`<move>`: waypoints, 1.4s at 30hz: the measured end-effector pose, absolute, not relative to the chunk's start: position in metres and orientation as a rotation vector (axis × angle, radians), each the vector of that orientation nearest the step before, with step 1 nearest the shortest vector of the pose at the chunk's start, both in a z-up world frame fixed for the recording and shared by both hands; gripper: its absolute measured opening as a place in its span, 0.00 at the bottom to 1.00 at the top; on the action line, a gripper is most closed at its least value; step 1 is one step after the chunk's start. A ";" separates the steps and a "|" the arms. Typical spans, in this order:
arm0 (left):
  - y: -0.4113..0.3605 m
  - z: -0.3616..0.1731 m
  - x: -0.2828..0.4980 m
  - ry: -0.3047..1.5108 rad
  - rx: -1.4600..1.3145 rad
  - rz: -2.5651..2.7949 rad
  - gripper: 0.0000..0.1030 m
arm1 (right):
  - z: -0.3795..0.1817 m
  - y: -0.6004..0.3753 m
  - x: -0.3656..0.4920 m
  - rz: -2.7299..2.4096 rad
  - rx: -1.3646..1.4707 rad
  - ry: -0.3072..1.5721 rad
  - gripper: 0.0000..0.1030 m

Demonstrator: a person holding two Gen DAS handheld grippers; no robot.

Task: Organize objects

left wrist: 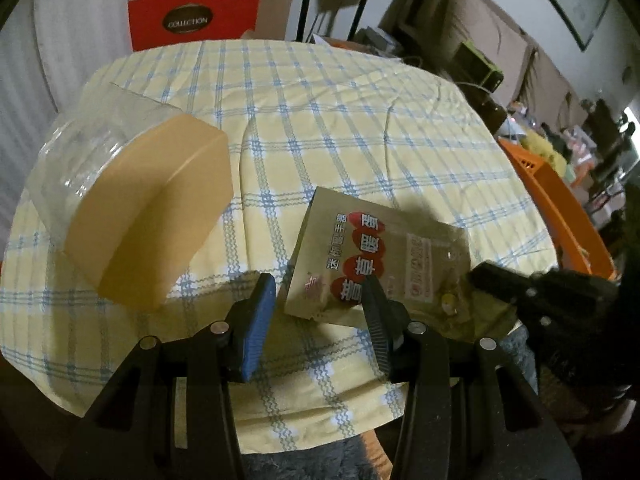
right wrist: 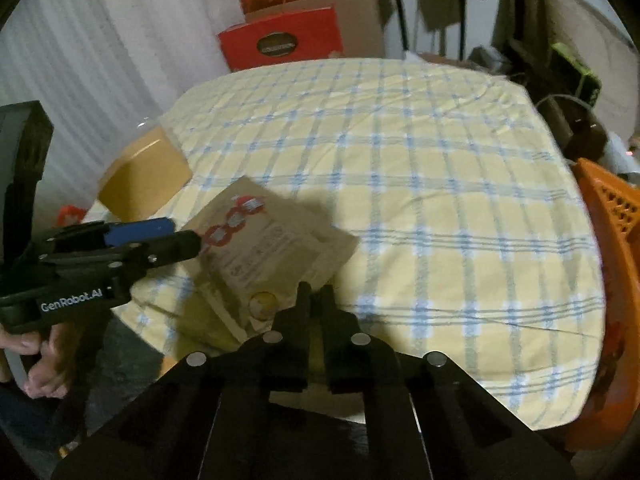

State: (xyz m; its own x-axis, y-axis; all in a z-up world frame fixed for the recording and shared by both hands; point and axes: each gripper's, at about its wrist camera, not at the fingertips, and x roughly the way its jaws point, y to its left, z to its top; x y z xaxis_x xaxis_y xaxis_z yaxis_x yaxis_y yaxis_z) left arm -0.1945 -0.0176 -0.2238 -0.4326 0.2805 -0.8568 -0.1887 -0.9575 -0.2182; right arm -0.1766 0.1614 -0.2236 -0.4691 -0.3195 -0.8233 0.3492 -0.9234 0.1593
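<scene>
- The left wrist view looks steeply down and forward along the left tongs [left wrist: 320,308], close over the near edge of the table [left wrist: 320,120].
- The right wrist view looks the same way from just to the right, along the right tongs [right wrist: 316,294].
- Both share the gold packet [left wrist: 376,256] [right wrist: 272,240], tan-lidded jar [left wrist: 120,184] [right wrist: 144,176] and red box [left wrist: 192,16] [right wrist: 280,40].

Black tongs [left wrist: 320,304], blue pad, silver screws, GenRobot.AI marking.
</scene>
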 end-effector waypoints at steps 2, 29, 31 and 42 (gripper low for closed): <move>-0.013 -0.224 -0.194 -0.101 -1.487 2.441 0.40 | -0.220 0.163 -0.176 -2.434 1.329 0.082 0.01; 0.009 -0.214 -0.197 -0.055 -1.530 2.471 0.21 | -0.217 0.242 -0.185 -2.485 1.381 -0.206 0.05; 0.015 -0.215 -0.193 -0.086 -1.523 2.388 0.21 | -0.216 0.239 -0.186 -2.482 1.363 -0.189 0.05; 0.026 -0.225 -0.192 -0.162 -1.543 2.340 0.21 | -0.229 0.222 -0.233 -2.412 1.358 -0.131 0.10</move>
State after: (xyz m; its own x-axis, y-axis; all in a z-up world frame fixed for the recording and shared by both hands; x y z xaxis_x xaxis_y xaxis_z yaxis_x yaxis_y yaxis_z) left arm -0.1925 0.0257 -0.2247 -0.3578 0.3348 -0.8717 -0.2114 -0.9383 -0.2736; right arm -0.2335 0.2218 -0.2286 -0.4679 -0.3599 -0.8072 0.2701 -0.9279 0.2571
